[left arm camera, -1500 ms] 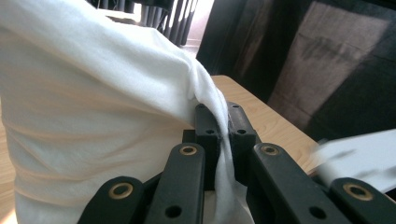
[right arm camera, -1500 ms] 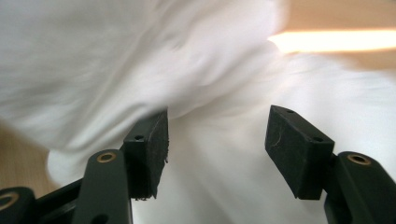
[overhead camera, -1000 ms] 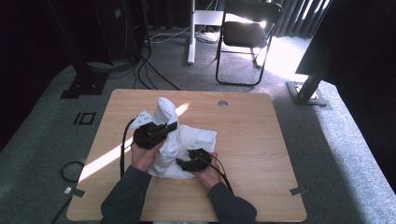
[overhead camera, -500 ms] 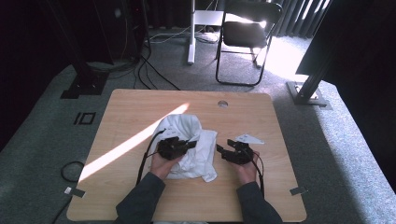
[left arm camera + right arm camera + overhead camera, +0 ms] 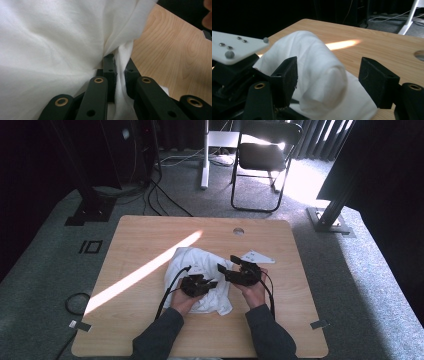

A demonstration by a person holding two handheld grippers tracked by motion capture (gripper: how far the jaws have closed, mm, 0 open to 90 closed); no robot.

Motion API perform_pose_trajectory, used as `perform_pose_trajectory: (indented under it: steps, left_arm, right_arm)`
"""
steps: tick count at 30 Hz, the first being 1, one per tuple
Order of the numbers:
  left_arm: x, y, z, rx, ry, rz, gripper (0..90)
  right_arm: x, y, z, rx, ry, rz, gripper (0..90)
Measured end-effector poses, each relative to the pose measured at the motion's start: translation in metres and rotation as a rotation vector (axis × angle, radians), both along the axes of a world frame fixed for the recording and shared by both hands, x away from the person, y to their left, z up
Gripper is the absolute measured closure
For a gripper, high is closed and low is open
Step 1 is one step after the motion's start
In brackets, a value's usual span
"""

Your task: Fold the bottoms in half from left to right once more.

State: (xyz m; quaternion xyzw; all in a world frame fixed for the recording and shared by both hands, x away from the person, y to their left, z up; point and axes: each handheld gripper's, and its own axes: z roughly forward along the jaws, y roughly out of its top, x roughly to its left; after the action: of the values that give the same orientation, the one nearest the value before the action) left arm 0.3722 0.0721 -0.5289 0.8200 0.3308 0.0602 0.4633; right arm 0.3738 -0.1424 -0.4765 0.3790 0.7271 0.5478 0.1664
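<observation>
While the left gripper (image 5: 212,284) pinches a fold of the white garment (image 5: 200,270) near the middle of the wooden table (image 5: 140,240), its jaws closed tight on the cloth, the grip should probably stay firm and low so the fabric does not slip as the other side is taken. To its right, the right gripper (image 5: 225,269) has just been opening its jaws, which stand wide with a raised hump of cloth in front of them, untouched; it looks best to drive over that hump before closing. The left gripper view shows the cloth (image 5: 75,37) bunched between the pads, which the high view cannot resolve; the right gripper view shows the gap beside each pad (image 5: 285,77).
</observation>
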Motion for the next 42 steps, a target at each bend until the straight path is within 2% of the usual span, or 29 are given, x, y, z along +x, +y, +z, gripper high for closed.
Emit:
perform_pose_trajectory:
  steps: [2, 3, 4, 5, 6, 7, 9, 10, 11, 14, 15, 17, 18, 20, 22, 24, 26, 27, 31, 34, 36, 38, 40, 42]
  left_arm:
    - [-0.001, 0.001, 0.001, -0.005, -0.002, -0.002, 84.1]
    - [-0.001, 0.001, 0.002, -0.008, -0.004, -0.001, 83.8]
    - [-0.002, 0.002, 0.003, -0.006, -0.006, -0.001, 83.4]
    - [-0.003, 0.002, 0.005, -0.004, -0.008, 0.0, 82.8]
    - [-0.003, 0.003, 0.007, -0.006, -0.009, -0.003, 82.0]
    - [-0.004, 0.005, 0.009, -0.017, -0.007, -0.012, 80.8]
    - [-0.003, 0.01, 0.016, -0.045, 0.023, -0.021, 73.1]
    - [-0.003, 0.014, 0.022, -0.064, 0.03, -0.024, 69.2]
    - [-0.004, 0.019, 0.03, -0.08, 0.013, -0.026, 66.2]
    - [-0.008, 0.038, 0.06, -0.138, -0.077, 0.007, 58.6]
    - [-0.009, 0.045, 0.069, -0.134, -0.117, 0.037, 56.3]
    - [-0.007, 0.059, 0.082, -0.074, -0.194, 0.116, 55.9]
    - [-0.003, 0.065, 0.084, -0.035, -0.218, 0.158, 57.0]
    - [0.006, 0.075, 0.08, 0.043, -0.234, 0.233, 59.5]
    - [0.017, 0.082, 0.067, 0.079, -0.184, 0.259, 59.9]
    - [0.022, 0.082, 0.051, 0.109, -0.141, 0.253, 61.2]
    - [0.023, 0.079, 0.032, 0.105, -0.117, 0.241, 61.8]
    - [0.023, 0.077, 0.028, 0.101, -0.113, 0.242, 61.8]
    - [0.023, 0.068, 0.01, 0.138, -0.095, 0.232, 62.3]
    - [0.022, 0.064, 0.007, 0.157, -0.103, 0.246, 63.2]
    - [0.02, 0.059, 0.005, 0.208, -0.134, 0.255, 64.0]
    - [0.016, 0.055, 0.001, 0.243, -0.17, 0.269, 64.4]
    - [0.013, 0.054, 0.0, 0.235, -0.178, 0.289, 64.6]
    - [0.012, 0.053, -0.001, 0.238, -0.188, 0.298, 64.5]
  right_arm:
    - [0.003, 0.006, 0.0, -0.001, 0.012, -0.002, 34.7]
    - [0.006, 0.009, -0.001, -0.04, 0.036, -0.024, 37.6]
    - [0.011, 0.012, -0.004, -0.089, 0.083, -0.038, 39.7]
    - [0.017, 0.015, -0.008, -0.117, 0.127, -0.032, 45.2]
    - [0.024, 0.016, -0.014, -0.126, 0.151, -0.026, 51.8]
    - [0.029, 0.016, -0.019, -0.134, 0.175, -0.032, 62.4]
    - [0.04, 0.015, -0.027, -0.132, 0.204, -0.029, 77.8]
    - [0.043, 0.015, -0.029, -0.132, 0.211, -0.024, 80.4]
    - [0.045, 0.015, -0.031, -0.143, 0.215, -0.025, 81.4]
    - [0.052, 0.016, -0.036, -0.167, 0.223, -0.033, 81.1]
    - [0.053, 0.015, -0.038, -0.163, 0.227, -0.033, 80.2]
    - [0.055, 0.015, -0.041, -0.159, 0.23, -0.031, 79.6]
    - [0.056, 0.015, -0.041, -0.163, 0.228, -0.031, 79.6]
    - [0.056, 0.015, -0.042, -0.166, 0.222, -0.03, 79.3]
    - [0.057, 0.015, -0.042, -0.169, 0.219, -0.027, 78.8]
    - [0.059, 0.015, -0.042, -0.179, 0.22, -0.025, 78.5]
    - [0.06, 0.015, -0.043, -0.184, 0.222, -0.026, 78.6]
    - [0.061, 0.015, -0.044, -0.197, 0.222, -0.031, 78.6]
    - [0.062, 0.012, -0.047, -0.209, 0.23, -0.039, 78.1]
    - [0.063, 0.01, -0.049, -0.21, 0.236, -0.044, 75.9]
    - [0.063, 0.009, -0.048, -0.214, 0.235, -0.051, 70.3]
    - [0.061, 0.009, -0.043, -0.233, 0.214, -0.074, 61.1]
    - [0.057, 0.007, -0.036, -0.24, 0.181, -0.095, 52.7]
    - [0.051, 0.006, -0.025, -0.239, 0.138, -0.103, 48.4]
